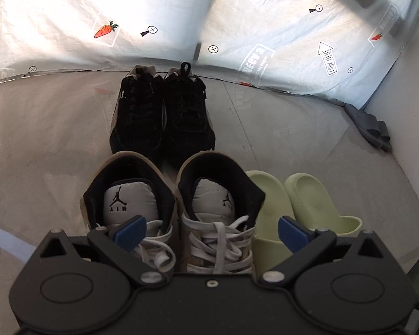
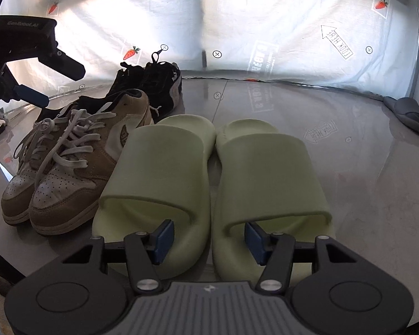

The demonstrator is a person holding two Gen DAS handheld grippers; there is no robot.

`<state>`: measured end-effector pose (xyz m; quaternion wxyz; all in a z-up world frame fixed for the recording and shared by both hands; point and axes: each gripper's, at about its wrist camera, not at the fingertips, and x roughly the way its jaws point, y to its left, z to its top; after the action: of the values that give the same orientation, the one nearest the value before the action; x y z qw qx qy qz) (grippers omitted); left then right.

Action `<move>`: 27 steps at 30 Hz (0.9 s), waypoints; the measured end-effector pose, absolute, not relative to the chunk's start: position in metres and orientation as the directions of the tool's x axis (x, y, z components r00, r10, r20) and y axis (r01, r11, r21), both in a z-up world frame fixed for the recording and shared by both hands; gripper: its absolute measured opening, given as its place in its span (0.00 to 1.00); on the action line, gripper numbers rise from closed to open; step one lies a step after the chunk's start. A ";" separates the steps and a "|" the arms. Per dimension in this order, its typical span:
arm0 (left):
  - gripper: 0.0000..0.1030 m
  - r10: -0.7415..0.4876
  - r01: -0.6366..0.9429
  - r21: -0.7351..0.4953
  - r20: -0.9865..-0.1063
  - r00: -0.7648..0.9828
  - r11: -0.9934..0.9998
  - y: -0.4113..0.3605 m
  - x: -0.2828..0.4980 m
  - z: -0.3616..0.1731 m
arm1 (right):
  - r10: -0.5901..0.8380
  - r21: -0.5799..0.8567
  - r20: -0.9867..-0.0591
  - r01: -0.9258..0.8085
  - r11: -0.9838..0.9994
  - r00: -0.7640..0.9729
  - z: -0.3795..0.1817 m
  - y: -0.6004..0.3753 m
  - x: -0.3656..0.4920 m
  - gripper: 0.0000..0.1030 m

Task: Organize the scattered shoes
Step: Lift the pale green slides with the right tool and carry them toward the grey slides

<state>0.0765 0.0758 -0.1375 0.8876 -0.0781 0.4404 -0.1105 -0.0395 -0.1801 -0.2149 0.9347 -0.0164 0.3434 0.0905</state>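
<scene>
A pair of tan and white Jordan sneakers [image 1: 176, 203] stands side by side on the grey floor, also in the right wrist view [image 2: 69, 156]. A pair of black sneakers [image 1: 162, 111] stands behind them [image 2: 153, 83]. A pair of pale green slides [image 2: 209, 173] sits to their right [image 1: 301, 203]. My left gripper [image 1: 209, 234] is open and empty above the tan sneakers' laces; it also shows in the right wrist view [image 2: 53, 83]. My right gripper [image 2: 206, 240] is open and empty over the slides' toe ends.
A pair of grey slides [image 1: 371, 125] lies in the far right corner by the wall [image 2: 410, 114]. A white printed sheet [image 1: 153, 14] hangs along the back edge of the floor. A white wall [image 1: 413, 89] bounds the right side.
</scene>
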 end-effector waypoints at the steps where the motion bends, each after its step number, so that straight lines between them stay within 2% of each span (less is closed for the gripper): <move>1: 0.99 -0.265 0.113 -0.246 -0.773 0.576 0.963 0.078 0.077 -0.142 | 0.151 0.029 -0.637 -0.172 0.985 0.756 -0.216 -0.178 -0.039 0.57; 6: 0.99 -0.266 0.127 -0.236 -0.786 0.558 0.963 0.078 0.076 -0.148 | 0.094 0.001 -0.592 -0.115 0.993 0.801 -0.222 -0.166 -0.038 0.57; 14: 0.99 -0.244 0.106 -0.222 -0.815 0.526 0.969 0.077 0.076 -0.158 | 0.087 -0.003 -0.559 -0.108 0.994 0.824 -0.226 -0.163 -0.028 0.55; 15: 0.99 -0.245 0.106 -0.223 -0.814 0.526 0.969 0.077 0.076 -0.158 | 0.087 -0.003 -0.557 -0.106 0.994 0.826 -0.226 -0.164 -0.026 0.53; 18: 0.99 -0.241 0.104 -0.219 -0.817 0.524 0.970 0.076 0.076 -0.158 | 0.073 -0.035 -0.549 -0.109 0.993 0.833 -0.223 -0.160 -0.026 0.39; 19: 0.99 -0.239 0.102 -0.218 -0.818 0.524 0.970 0.076 0.077 -0.157 | 0.066 -0.055 -0.543 -0.114 0.992 0.837 -0.221 -0.158 -0.026 0.30; 20: 0.99 -0.240 0.100 -0.221 -0.818 0.522 0.970 0.076 0.078 -0.157 | 0.062 -0.072 -0.537 -0.119 0.990 0.842 -0.219 -0.154 -0.026 0.26; 23: 0.99 -0.244 0.089 -0.232 -0.817 0.523 0.969 0.078 0.080 -0.155 | 0.066 -0.056 -0.540 -0.115 0.992 0.839 -0.210 -0.155 -0.022 0.21; 27: 0.99 -0.248 0.096 -0.234 -0.800 0.546 0.967 0.077 0.082 -0.147 | 0.067 -0.038 -0.538 -0.104 0.994 0.840 -0.194 -0.165 -0.019 0.20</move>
<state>0.0818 0.0770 -0.1468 0.8753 -0.0814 0.4664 -0.0984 -0.0194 -0.1649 -0.1942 0.9587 -0.0328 0.2791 0.0447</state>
